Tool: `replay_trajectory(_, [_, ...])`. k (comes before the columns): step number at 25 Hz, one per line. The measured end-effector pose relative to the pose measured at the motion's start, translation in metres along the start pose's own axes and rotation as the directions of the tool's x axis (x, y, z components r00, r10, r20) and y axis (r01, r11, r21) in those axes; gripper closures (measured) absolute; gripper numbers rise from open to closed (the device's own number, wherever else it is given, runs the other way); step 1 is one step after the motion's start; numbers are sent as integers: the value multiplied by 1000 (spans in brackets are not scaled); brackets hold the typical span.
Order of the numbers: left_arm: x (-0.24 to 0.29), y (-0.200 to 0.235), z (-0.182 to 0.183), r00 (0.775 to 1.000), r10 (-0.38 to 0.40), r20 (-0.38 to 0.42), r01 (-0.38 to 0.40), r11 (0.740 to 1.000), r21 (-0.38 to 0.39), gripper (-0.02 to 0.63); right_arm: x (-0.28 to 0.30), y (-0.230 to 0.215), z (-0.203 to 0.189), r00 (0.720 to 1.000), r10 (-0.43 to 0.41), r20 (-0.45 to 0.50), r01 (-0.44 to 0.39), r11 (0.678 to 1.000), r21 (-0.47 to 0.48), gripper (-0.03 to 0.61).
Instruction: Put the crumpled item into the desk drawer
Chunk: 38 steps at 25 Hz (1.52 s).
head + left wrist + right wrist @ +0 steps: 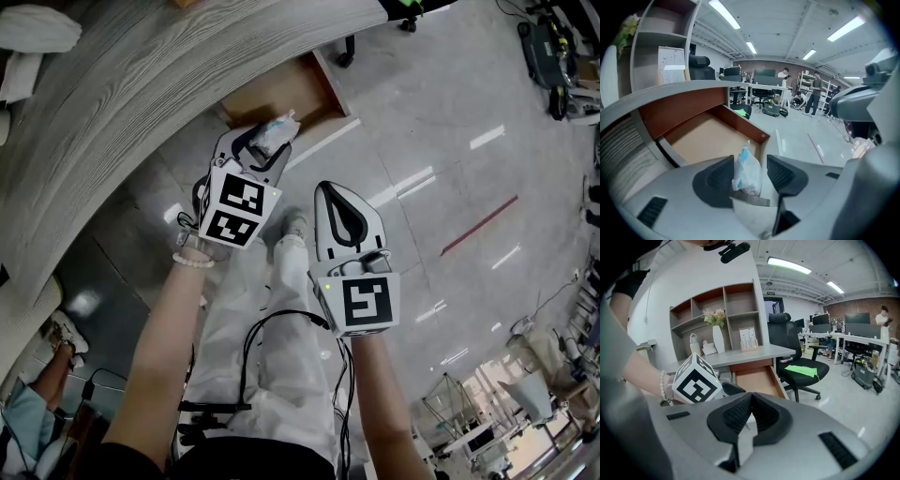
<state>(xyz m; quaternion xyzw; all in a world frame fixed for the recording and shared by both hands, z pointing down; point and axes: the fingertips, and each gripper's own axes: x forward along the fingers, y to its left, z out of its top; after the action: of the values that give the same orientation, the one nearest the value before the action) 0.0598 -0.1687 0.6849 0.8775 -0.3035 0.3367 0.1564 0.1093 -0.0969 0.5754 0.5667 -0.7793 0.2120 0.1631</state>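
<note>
Left gripper point(750, 174) jaws apart, crumpled item point(746, 168) between, drawer point(704, 138) open

Grey-white shells with black ribbed pads on left gripper point(265, 145) and right gripper point(328, 192). Each carries a black-and-white marker cube point(234, 211); right one has a green light point(326, 286). White bead bracelet point(194, 260) on left wrist. White trousers point(253, 366), light shoes point(295, 223), black cable point(272, 319) across the lap.
</note>
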Motion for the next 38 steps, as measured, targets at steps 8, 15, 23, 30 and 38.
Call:
replay_trajectory(8, [-28,4,11,998,32,49,-29,998,-57,445,1,-2,16,1000,-8,3,8,999,-35,575])
replay_trajectory(15, [-70,4,24,994,37,98,-27,995,-98,601,-4,0,38,999,-36,25,36,999,-34,575])
replay_trajectory(23, [-125,0,60,986,41,160,-28,996,-82,603,-23,23,69,999,2,52,1,998,-62,575])
replay_trajectory(30, [-177,-7,94,979,40,200,-31,998,-48,603,-45,43,94,998,26,61,-22,998,-61,575])
replay_trajectory(38, [-230,-16,128,968,32,250,-30,999,-10,603,-70,62,132,994,45,97,-37,996,-84,576])
